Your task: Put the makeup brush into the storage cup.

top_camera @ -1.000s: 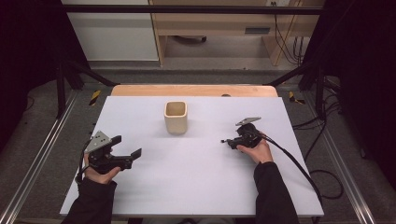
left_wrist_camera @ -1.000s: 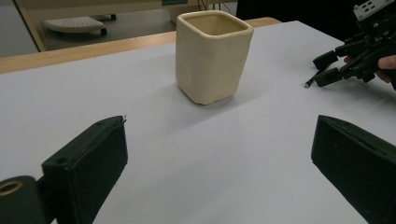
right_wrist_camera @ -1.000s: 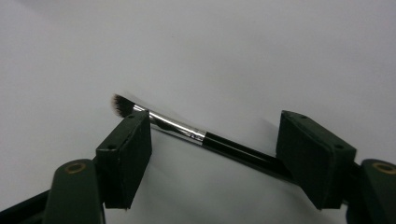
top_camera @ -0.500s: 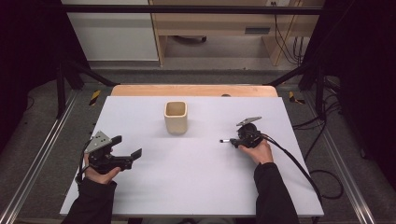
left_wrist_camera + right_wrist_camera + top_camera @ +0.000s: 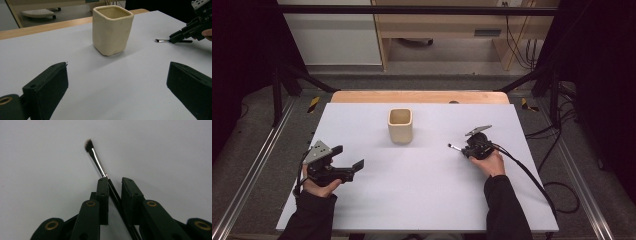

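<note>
A white table (image 5: 412, 195) carries everything here. Near its far middle stands a cream cup (image 5: 400, 125), squarish with rounded corners and open at the top. At the near left, the left gripper (image 5: 347, 167) rests low over the table with its jaws spread wide and nothing between them. To the right, well apart from the cup, the right gripper (image 5: 460, 148) sits low on the table; its jaws have just been closing and now stand narrow around a small brush (image 5: 96, 160). The brush is slim, with a black handle, a shiny metal collar and a short, dark slanted tuft. It lies on the table, its tuft pointing toward the cup's side.
</note>
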Demonstrator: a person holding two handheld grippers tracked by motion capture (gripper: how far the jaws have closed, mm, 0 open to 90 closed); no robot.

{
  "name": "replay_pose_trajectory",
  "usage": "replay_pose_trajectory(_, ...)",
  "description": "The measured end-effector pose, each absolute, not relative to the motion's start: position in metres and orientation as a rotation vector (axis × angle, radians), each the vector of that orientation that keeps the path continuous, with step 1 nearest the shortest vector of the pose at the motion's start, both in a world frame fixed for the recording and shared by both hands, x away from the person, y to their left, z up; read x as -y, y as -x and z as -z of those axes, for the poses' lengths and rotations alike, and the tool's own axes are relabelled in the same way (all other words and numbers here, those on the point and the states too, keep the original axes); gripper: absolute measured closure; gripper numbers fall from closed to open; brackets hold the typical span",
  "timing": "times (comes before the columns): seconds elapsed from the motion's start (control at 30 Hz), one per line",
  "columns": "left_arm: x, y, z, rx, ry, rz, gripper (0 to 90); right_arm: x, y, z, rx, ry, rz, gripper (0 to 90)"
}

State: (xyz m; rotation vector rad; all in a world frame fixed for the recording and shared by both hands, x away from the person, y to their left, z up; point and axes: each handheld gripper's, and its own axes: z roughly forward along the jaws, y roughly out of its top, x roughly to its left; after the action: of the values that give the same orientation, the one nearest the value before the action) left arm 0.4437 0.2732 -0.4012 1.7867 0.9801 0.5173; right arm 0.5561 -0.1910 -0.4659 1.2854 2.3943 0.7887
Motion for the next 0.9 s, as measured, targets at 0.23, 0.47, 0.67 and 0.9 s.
replay_pose_trajectory(0.23,-0.2730,-0.4436,0.4013,-0.980,-1.787,-0.517,3.3,0.1921,-0.5543,0.4660,-2.394,-1.292,-0.795,82.2)
replay_pose_trajectory(0.47,-0.2728,-0.4438,0.4016,-0.979,-1.789,-0.517,3.3,0.1936,-0.5530,0.4660,-2.398,-1.283,-0.795,83.4)
replay_pose_trajectory(0.67,-0.2727,-0.4438,0.4017,-0.977,-1.790,-0.516,3.3,0.1922,-0.5518,0.4659,-2.387,-1.298,-0.790,83.2)
replay_pose_trajectory(0.9,-0.2723,-0.4440,0.4020,-0.977,-1.792,-0.515,3.4,0.1918,-0.5483,0.4622,-2.398,-1.263,-0.791,69.7)
